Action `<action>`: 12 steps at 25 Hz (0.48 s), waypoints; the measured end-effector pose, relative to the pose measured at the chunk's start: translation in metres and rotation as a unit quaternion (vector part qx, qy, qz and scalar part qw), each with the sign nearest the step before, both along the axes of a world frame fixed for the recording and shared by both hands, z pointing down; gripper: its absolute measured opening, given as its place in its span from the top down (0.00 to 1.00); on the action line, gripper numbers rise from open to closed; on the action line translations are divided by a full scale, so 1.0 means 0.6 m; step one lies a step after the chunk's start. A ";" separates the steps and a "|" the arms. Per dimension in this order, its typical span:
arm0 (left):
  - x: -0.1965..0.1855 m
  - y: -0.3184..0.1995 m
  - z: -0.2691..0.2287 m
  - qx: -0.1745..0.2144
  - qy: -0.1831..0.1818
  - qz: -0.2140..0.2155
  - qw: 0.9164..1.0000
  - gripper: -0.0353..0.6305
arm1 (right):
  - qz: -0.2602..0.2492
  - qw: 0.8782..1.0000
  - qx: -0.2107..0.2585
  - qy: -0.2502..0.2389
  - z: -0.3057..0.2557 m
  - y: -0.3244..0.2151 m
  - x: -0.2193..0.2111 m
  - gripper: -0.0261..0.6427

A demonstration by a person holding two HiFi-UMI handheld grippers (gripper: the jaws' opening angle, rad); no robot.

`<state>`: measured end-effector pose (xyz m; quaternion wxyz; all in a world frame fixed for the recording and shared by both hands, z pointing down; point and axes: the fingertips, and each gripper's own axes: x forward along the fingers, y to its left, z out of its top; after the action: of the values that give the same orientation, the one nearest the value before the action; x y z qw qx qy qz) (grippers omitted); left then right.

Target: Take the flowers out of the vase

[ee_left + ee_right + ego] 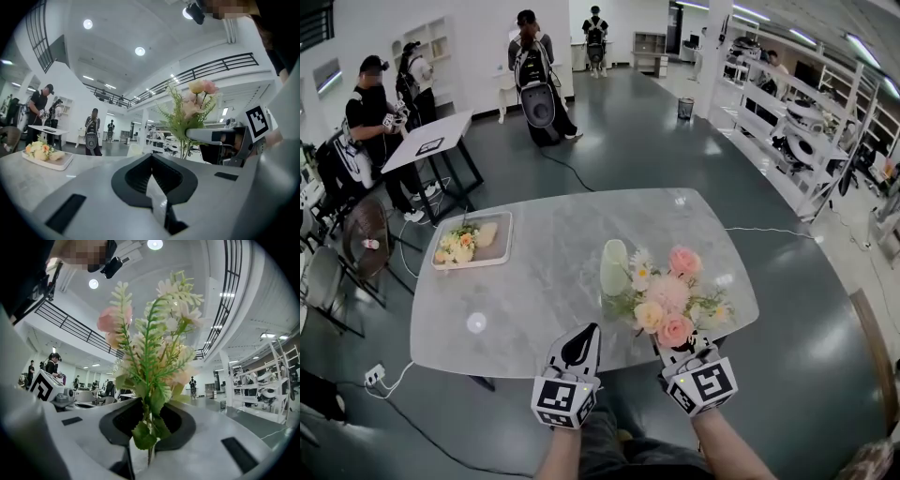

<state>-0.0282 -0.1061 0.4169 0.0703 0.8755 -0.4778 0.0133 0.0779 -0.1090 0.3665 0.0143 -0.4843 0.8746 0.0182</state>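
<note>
**Bouquet clear of the vase, set-down comes next**

Head view: the right gripper (680, 349) holds the flowers (667, 298) by their stems over the near right part of the table (525, 309). The pale vase (614, 267) stands upright just left of the blooms, apart from them. The left gripper (584, 337) hangs near the table's near edge, carrying nothing. A tray (501, 253) with other flowers sits at the far left.

Left gripper view: its jaws are clenched together with nothing between them. The bouquet stands to the right, in the other gripper.

Right gripper view: the jaws grasp the green stems (149, 437) low down, blooms upright above.

The lift-out looks done. The next move calls for carrying the bouquet to a bare spot, lowering it and releasing.
</note>
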 end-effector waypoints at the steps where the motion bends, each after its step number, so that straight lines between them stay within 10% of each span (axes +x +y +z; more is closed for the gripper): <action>1: -0.003 0.004 0.001 0.001 0.000 -0.002 1.000 0.93 | 0.001 1.000 -0.001 -0.001 0.003 0.004 0.000 0.83; 12: -0.011 0.033 -0.013 0.000 0.003 -0.008 1.000 0.93 | 0.000 1.000 -0.010 -0.008 0.003 0.038 0.003 0.83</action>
<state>-0.0347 -0.0865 0.4092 0.0719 0.8719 -0.4842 0.0103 0.0795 -0.0862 0.3683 0.0165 -0.4841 0.8748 0.0052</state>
